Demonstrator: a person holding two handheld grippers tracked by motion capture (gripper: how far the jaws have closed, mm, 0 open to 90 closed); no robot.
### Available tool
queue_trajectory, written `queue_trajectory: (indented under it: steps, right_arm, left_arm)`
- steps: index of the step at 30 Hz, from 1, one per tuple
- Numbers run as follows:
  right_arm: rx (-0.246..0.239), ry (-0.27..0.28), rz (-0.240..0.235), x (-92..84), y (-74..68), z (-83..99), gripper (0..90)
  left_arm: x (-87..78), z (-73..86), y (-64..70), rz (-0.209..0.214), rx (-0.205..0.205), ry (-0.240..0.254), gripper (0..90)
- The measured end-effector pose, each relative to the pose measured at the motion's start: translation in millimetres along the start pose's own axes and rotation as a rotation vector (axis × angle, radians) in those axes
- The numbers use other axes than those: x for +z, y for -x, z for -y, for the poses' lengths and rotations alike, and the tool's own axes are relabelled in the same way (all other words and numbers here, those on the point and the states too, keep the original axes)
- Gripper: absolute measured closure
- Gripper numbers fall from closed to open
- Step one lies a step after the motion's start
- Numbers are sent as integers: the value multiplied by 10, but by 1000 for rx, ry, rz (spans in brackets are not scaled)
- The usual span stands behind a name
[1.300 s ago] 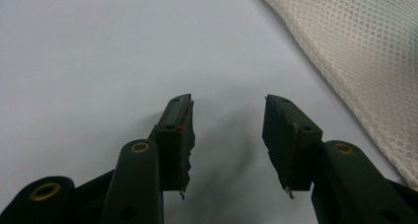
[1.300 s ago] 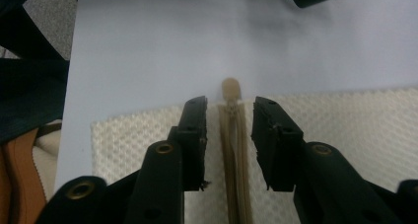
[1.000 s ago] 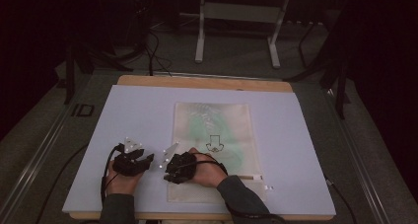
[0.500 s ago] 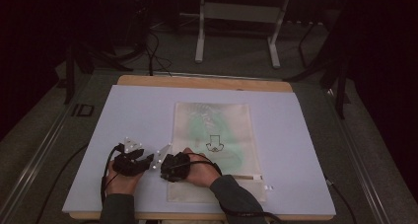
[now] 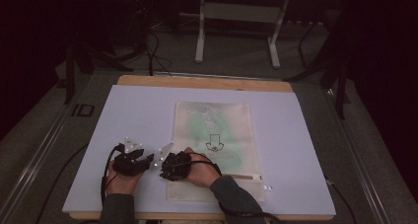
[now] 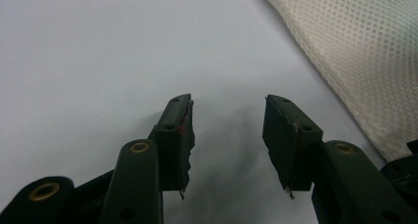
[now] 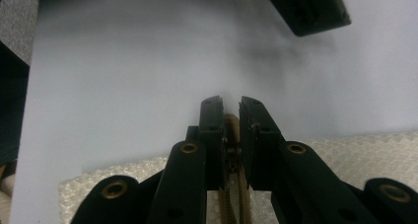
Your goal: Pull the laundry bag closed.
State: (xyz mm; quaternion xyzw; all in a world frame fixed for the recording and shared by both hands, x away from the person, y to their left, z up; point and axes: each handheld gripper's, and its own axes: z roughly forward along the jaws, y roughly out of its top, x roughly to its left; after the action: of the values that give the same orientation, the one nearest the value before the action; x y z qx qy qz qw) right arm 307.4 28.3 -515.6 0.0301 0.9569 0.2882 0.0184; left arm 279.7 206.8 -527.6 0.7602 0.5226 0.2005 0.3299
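One mesh bag [image 5: 217,145] lies flat on my white table [image 5: 305,150], soft and floppy, something green showing inside. My right gripper [image 7: 230,116] has just been closing and pinches the zipper pull [image 7: 230,123] at its near corner, the best handle. My left gripper [image 6: 227,120] gapes empty beside it.

Dim, vignetted room; soft close-range blur

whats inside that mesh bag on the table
Through the mesh bag a green garment-like shape and a black arrow mark show. What it is exactly stays veiled by the mesh, and the person's hand covers the near corner.
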Motion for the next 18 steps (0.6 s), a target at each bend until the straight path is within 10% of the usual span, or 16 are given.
queue_trajectory:
  steps: [18]
  right_arm:
    - [-23,40,21,-258,-45,70,811]
  left_arm:
    - [-1,0,4,1,3,0,539]
